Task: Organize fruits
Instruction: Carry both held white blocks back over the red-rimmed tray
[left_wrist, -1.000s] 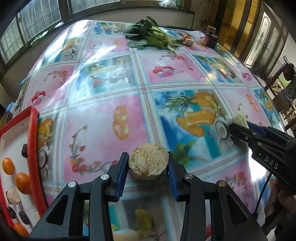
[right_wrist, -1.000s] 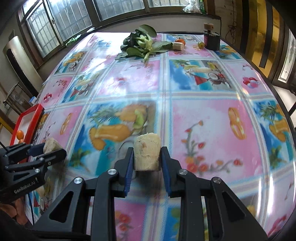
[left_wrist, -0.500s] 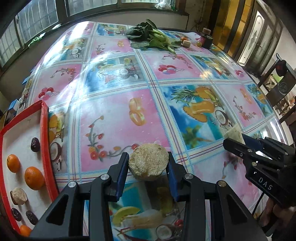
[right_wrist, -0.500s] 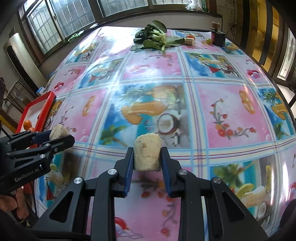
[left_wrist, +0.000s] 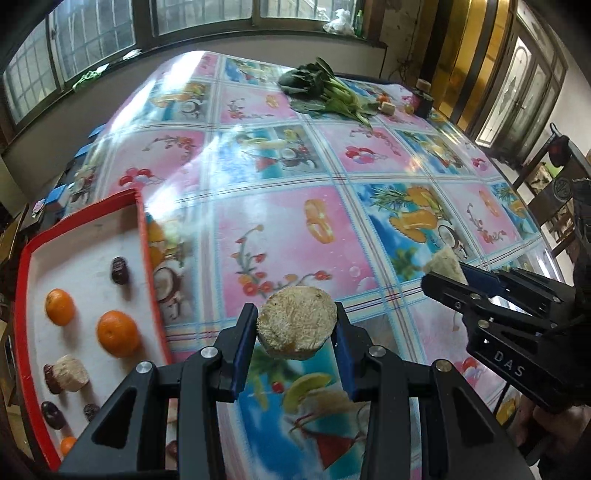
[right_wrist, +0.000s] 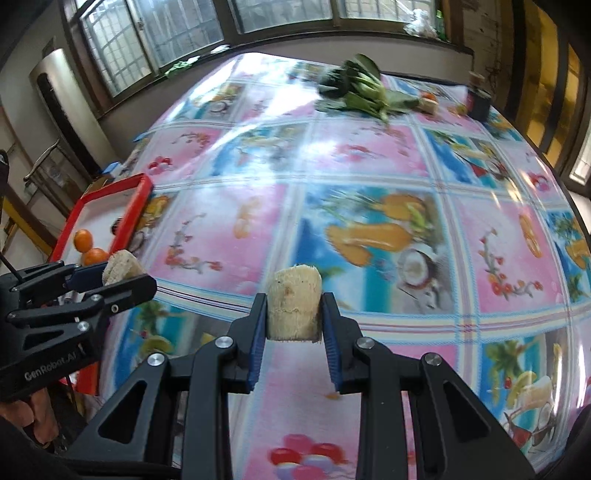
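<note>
At near left, the red tray (left_wrist: 144, 236) already holds oranges (left_wrist: 117, 333), dates and one fibrous chunk, while the left gripper (left_wrist: 296, 328) and right gripper (right_wrist: 294, 314) each pinch another pale chunk (left_wrist: 297, 326), undelivered above the tablecloth (left_wrist: 280, 229).

Right gripper (right_wrist: 294, 317) clamped on a pale fibrous chunk (right_wrist: 293, 306), held above the tablecloth (right_wrist: 369, 173). Left of the chunk: left gripper (right_wrist: 122, 277) gripping a second chunk (right_wrist: 120, 266). Beyond that, red tray (right_wrist: 138, 206) with oranges (right_wrist: 88, 248). Far past the chunk, greens (right_wrist: 360, 90).
</note>
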